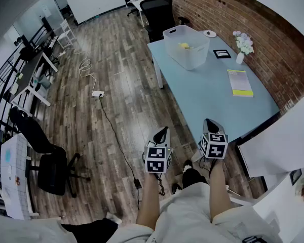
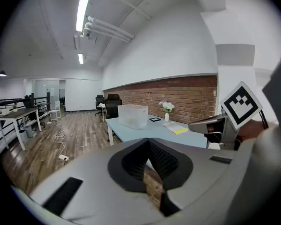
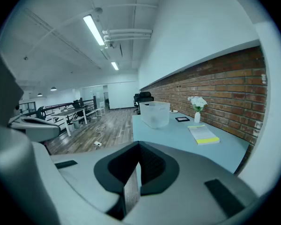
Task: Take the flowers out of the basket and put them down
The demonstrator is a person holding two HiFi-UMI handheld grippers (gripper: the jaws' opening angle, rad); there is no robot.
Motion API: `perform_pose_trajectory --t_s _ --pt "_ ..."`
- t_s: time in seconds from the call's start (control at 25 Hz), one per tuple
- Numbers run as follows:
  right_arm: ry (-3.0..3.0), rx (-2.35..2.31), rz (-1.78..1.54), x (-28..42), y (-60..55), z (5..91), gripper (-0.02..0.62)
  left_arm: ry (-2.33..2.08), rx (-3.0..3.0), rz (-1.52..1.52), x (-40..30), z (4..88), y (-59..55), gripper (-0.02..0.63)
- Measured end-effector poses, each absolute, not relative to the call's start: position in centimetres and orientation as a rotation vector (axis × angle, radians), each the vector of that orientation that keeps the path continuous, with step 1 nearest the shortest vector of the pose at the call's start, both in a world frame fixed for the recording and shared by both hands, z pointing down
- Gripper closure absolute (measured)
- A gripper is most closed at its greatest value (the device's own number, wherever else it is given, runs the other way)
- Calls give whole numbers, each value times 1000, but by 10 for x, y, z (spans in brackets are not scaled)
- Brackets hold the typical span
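Observation:
A white see-through basket [image 1: 186,47] stands at the far end of the light blue table [image 1: 207,100], with something yellow [image 1: 185,45] inside it. It also shows in the left gripper view, basket [image 2: 133,116], and in the right gripper view, basket [image 3: 155,114]. White flowers in a small vase [image 1: 243,43] stand by the brick wall. My left gripper [image 1: 162,130] and right gripper [image 1: 209,121] are held side by side over the floor, short of the table's near end. Both are shut and hold nothing: left gripper [image 2: 148,142], right gripper [image 3: 138,146].
A yellow-edged booklet [image 1: 239,82], a small black frame [image 1: 222,53] and a white round object [image 1: 210,33] lie on the table. Black office chairs [image 1: 157,9] stand beyond it. A cable with a power strip [image 1: 98,93] runs across the wood floor. Another chair [image 1: 45,156] stands left.

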State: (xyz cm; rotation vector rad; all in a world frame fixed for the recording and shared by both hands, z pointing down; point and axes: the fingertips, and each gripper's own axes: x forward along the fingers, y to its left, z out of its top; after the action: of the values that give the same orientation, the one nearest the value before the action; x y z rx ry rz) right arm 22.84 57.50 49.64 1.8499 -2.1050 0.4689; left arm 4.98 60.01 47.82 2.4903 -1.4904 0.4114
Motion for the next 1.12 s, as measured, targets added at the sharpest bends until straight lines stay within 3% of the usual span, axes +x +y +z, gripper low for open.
perform_pose_trajectory --t_s 0.36,1.12 --pt "-2047 1927 505 216 526 503 586 -1482 2546 416 40 487 568 588" --pt "-2271 1894 582 168 332 469 580 -1541 2598 432 8 447 385 589"
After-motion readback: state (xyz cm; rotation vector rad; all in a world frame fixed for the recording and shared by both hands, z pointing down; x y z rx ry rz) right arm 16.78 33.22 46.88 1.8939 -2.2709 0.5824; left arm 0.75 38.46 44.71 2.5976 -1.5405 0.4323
